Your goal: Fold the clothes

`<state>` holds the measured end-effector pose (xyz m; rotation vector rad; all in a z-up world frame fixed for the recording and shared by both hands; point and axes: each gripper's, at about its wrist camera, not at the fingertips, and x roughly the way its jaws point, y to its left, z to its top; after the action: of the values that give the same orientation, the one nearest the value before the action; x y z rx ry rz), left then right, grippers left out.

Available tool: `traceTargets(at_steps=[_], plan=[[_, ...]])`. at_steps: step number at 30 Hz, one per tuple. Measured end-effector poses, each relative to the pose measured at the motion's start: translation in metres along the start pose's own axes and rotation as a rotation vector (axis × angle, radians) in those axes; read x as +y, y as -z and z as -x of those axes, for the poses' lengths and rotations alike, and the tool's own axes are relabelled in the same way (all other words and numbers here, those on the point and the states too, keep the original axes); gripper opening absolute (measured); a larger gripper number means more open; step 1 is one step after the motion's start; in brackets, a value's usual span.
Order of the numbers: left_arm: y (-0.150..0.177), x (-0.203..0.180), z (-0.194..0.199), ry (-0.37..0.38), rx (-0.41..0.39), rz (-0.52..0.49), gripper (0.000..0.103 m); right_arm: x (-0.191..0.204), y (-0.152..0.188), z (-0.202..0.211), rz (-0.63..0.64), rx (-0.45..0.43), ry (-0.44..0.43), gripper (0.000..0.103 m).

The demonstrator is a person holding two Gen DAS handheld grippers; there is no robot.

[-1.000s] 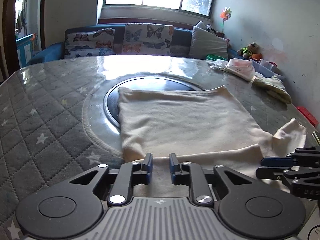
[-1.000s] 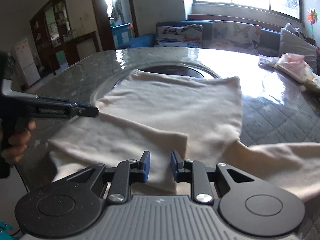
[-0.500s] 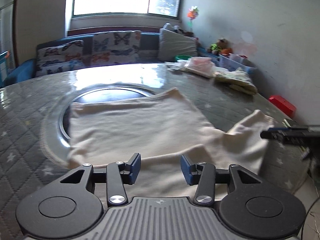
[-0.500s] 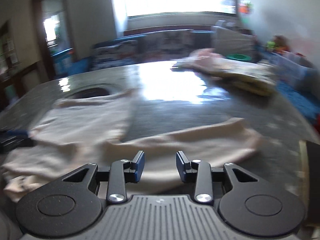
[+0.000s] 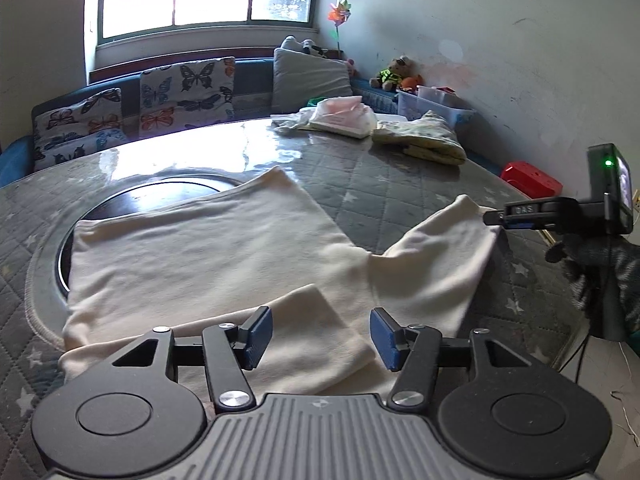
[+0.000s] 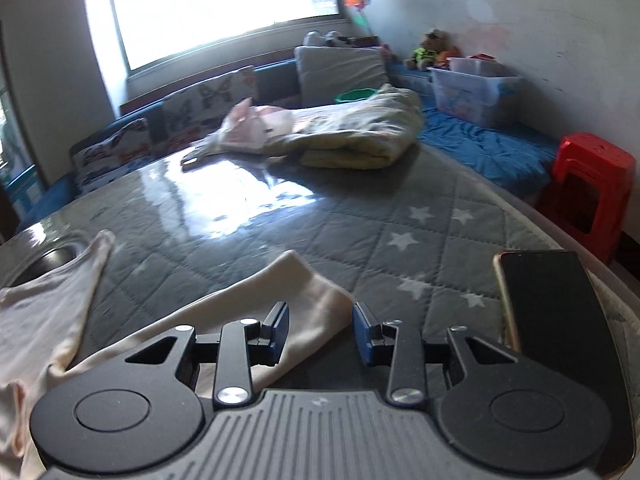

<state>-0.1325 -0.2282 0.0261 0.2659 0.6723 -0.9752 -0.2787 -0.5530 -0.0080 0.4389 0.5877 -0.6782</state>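
A cream long-sleeved top (image 5: 208, 248) lies flat on the quilted grey table. One sleeve is folded across its near hem (image 5: 304, 340); the other sleeve (image 5: 444, 256) stretches out to the right. My left gripper (image 5: 320, 338) is open and empty, just above the folded sleeve. My right gripper (image 6: 320, 330) is open, its jaws either side of the outstretched sleeve's cuff (image 6: 316, 296) without pinching it. The right gripper also shows from the side in the left wrist view (image 5: 494, 218), at the cuff.
A black phone (image 6: 556, 312) lies at the table's right edge, next to my right gripper. Folded yellow-green and pink clothes (image 6: 344, 136) sit at the far side. A red stool (image 6: 588, 192) and a clear bin (image 6: 476, 92) stand beyond the table.
Both grippers have opened and let go of the top. The right gripper swung right to the far sleeve's cuff. The left gripper stayed at the near hem, turning right.
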Motion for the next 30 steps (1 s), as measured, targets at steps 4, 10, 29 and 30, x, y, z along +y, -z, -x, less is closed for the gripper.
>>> traceTargets(at_steps=[4, 10, 29, 30], plan=[[-0.003, -0.006, -0.005, 0.006, 0.008, -0.015, 0.058, -0.002, 0.001, -0.003, -0.02, -0.01, 0.001, 0.034], [-0.01, -0.019, -0.019, 0.034, 0.011, -0.04, 0.058, -0.002, 0.002, 0.0, -0.032, -0.036, -0.017, 0.008], [-0.033, -0.025, -0.084, 0.109, 0.037, 0.083, 0.022, -0.009, -0.001, 0.054, -0.07, -0.164, -0.107, 0.006], [-0.033, -0.024, -0.087, 0.102, 0.044, 0.091, 0.022, -0.009, -0.001, 0.056, -0.072, -0.168, -0.109, 0.006]])
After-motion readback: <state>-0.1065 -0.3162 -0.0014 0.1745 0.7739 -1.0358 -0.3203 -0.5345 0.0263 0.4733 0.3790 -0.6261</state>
